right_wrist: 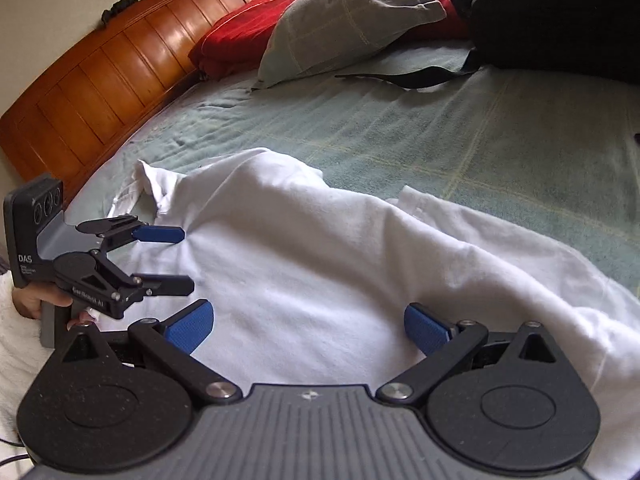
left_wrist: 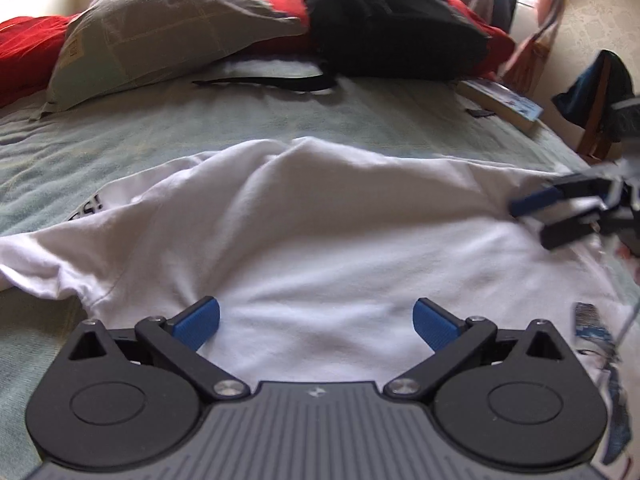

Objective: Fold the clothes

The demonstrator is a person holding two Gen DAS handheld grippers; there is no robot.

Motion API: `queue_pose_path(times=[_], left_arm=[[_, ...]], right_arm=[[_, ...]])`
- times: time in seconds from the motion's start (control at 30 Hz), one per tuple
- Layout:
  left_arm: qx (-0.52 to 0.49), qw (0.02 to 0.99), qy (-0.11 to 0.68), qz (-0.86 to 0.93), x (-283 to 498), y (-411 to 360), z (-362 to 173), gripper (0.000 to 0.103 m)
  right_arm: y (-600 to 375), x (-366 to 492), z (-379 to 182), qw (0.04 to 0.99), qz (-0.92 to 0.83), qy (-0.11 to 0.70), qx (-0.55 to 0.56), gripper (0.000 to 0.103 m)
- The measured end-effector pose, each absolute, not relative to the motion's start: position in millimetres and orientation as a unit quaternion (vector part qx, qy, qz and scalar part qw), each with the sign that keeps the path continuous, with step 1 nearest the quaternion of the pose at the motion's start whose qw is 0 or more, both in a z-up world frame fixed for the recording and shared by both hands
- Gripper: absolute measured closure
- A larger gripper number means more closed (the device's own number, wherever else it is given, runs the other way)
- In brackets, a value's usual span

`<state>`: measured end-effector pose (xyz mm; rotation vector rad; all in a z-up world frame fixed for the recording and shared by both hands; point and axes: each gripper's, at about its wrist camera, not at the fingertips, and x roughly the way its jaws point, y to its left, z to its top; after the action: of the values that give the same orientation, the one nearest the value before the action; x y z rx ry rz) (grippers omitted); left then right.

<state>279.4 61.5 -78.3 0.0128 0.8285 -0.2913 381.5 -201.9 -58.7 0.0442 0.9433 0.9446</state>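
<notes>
- Both grippers hang low over the white T-shirt (left_wrist: 320, 216), jaws spread wide and holding nothing: left gripper (left_wrist: 316, 320), right gripper (right_wrist: 308, 326).
- White cloth lies rumpled across the bed (right_wrist: 500, 128), near its front edge, one part doubled over itself; printed lettering peeks out beneath.
- Spread jaws, I judge, suit either taking hold or having just let go; which, I cannot tell.
- Pillow (left_wrist: 160, 28) and black backpack (left_wrist: 384, 20) sit toward the far edge, well apart.

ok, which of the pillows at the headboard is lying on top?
The grey-green pillow. It leans over the red pillow, which sits underneath against the wooden headboard.
</notes>
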Motion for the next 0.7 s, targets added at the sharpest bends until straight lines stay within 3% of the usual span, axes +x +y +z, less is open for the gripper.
queue_pose_path(times=[0.13,0.37,0.7], left_arm=[[0.032,0.902,0.402,-0.157,267.8,39.6,-70.7,0.001],[0.064,0.896,0.401,-0.178,248.1,10.7,-64.6,0.001],[0.084,0.893,0.400,-0.190,229.2,-5.8,-71.0,0.001]], right_arm=[[-213.7,408.1,-34.8,0.804,0.441,0.399,0.003,0.000],[-233.6,498.5,-58.2,0.760,0.425,0.491,0.031,0.000],[-238.9,531.8,-85.9,0.687,0.478,0.539,0.101,0.004]])
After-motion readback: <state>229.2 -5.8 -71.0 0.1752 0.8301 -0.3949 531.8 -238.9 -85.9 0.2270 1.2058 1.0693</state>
